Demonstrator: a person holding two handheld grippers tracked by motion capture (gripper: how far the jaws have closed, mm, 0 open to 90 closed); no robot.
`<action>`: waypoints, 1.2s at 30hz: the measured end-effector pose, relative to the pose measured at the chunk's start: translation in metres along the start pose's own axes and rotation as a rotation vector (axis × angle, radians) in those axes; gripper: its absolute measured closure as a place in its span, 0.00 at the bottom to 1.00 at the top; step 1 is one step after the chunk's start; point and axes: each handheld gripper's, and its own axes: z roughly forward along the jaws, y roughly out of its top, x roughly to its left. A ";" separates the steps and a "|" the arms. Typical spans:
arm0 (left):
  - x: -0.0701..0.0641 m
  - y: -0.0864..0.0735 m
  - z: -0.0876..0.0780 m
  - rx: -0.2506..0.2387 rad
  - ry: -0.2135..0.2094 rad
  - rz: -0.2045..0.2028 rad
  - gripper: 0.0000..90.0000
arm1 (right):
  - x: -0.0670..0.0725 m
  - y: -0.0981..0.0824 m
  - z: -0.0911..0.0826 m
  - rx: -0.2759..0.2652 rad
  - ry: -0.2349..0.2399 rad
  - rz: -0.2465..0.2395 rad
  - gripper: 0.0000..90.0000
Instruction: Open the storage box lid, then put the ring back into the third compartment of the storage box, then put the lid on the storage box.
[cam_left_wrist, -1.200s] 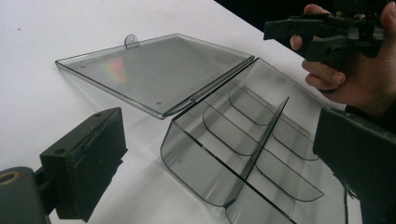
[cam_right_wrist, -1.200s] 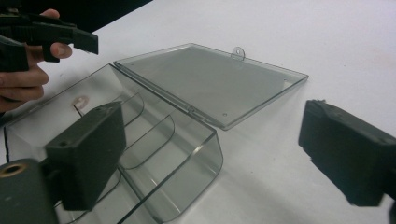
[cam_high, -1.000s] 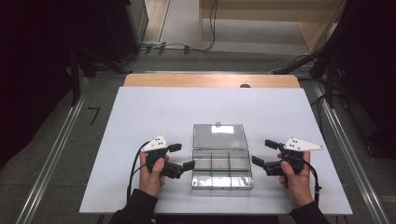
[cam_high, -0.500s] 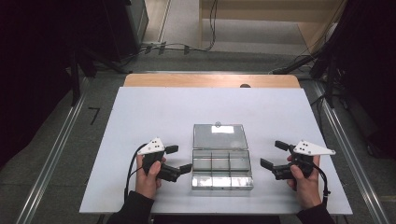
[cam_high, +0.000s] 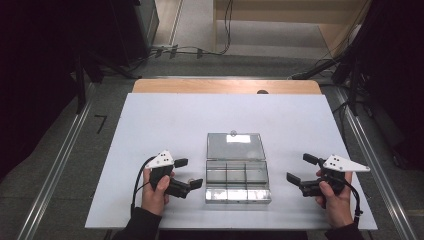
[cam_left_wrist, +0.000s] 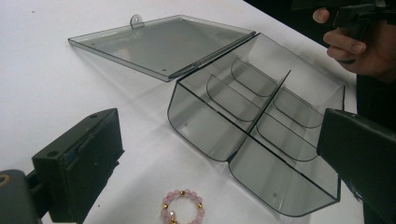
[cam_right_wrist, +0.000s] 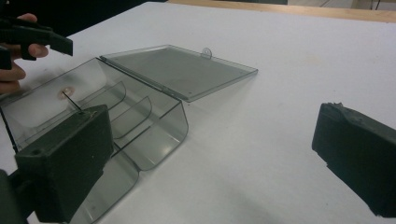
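Observation:
A smoky clear plastic box (cam_high: 235, 181) with several empty compartments stands near the table's front edge. Its lid (cam_high: 235, 146) is open and lies flat behind it. My left gripper (cam_high: 190, 173) is open just left of the box, with nothing between its fingers. In the left gripper view a small pink bead bracelet (cam_left_wrist: 183, 208) with gold beads lies on the table between the open left gripper (cam_left_wrist: 219, 140) jaws, close to the box (cam_left_wrist: 261, 126). My right gripper (cam_high: 300, 168) is open to the right of the box and apart from it. The right gripper (cam_right_wrist: 212, 135) jaws frame the box's end (cam_right_wrist: 140, 126) and bare table.
The white tabletop (cam_high: 165, 125) stretches bare behind and beside the box. A wooden strip (cam_high: 225, 86) runs along the far edge. Cables (cam_high: 200, 50) lie on the floor beyond, and metal rails (cam_high: 60, 160) flank the table.
My right gripper has drawn away from the box, to the right and a little nearer the front edge. The left gripper has barely shifted. Both stay open.

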 end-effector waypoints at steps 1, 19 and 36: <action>0.000 0.000 -0.001 0.001 0.001 0.001 0.00 | -0.001 -0.001 -0.002 0.002 -0.004 0.000 0.00; 0.007 -0.011 -0.012 0.031 0.024 -0.037 0.15 | -0.014 -0.016 -0.028 0.004 -0.045 0.019 0.00; 0.007 -0.015 -0.008 0.150 0.097 -0.026 0.61 | -0.020 -0.026 -0.040 0.022 -0.083 0.026 0.00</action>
